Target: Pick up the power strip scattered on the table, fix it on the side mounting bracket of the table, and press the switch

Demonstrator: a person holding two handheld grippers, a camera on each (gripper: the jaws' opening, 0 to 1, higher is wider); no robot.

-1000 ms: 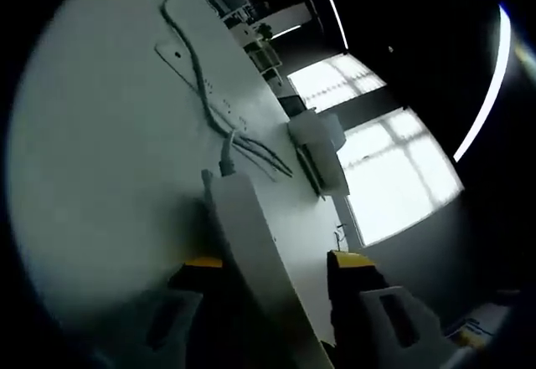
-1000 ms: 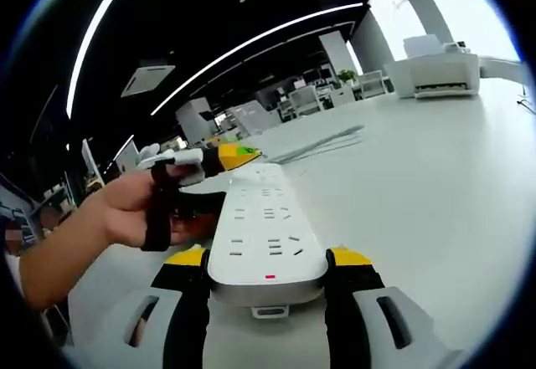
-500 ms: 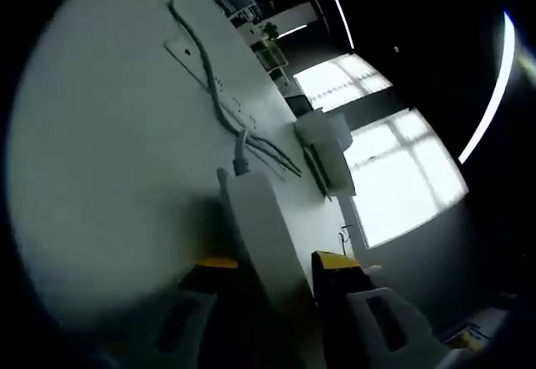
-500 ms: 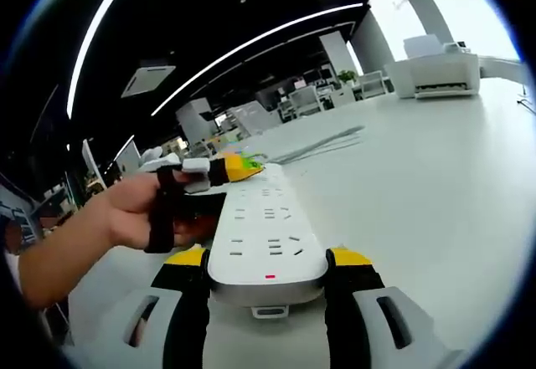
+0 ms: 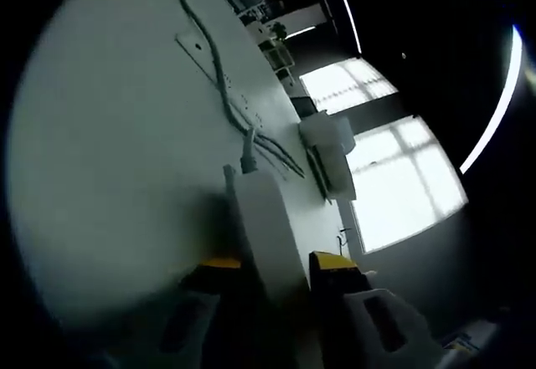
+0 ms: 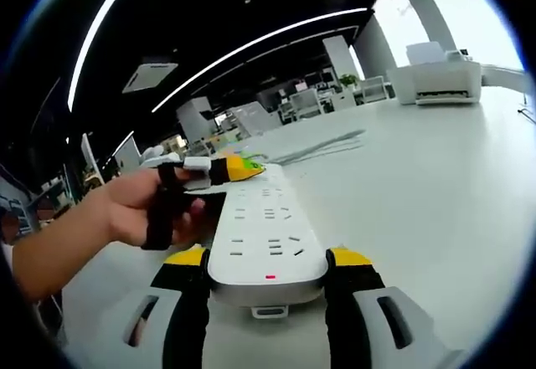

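Note:
A white power strip [image 6: 266,239] lies lengthwise on the white table [image 6: 435,185], its red switch mark facing me. My right gripper [image 6: 268,260] is shut on its near end, yellow tips against both sides. A person's hand [image 6: 138,210] holds my left gripper [image 6: 219,170] at the strip's far end. In the left gripper view the power strip [image 5: 264,222] appears edge-on, clamped between the yellow tips of my left gripper [image 5: 278,262]. Its grey cable [image 5: 249,147] leaves that end and runs away across the table [image 5: 100,135].
A white printer [image 5: 329,153] [image 6: 440,72] stands at the table's far edge near bright windows. A flat white strip with small holes [image 5: 199,51] lies under the cable farther off. Loose cables [image 6: 322,145] lie beyond the power strip. Office desks fill the dim background.
My left gripper's jaws have shut from a wide gap onto the power strip's end. The right gripper and the strip have stayed put.

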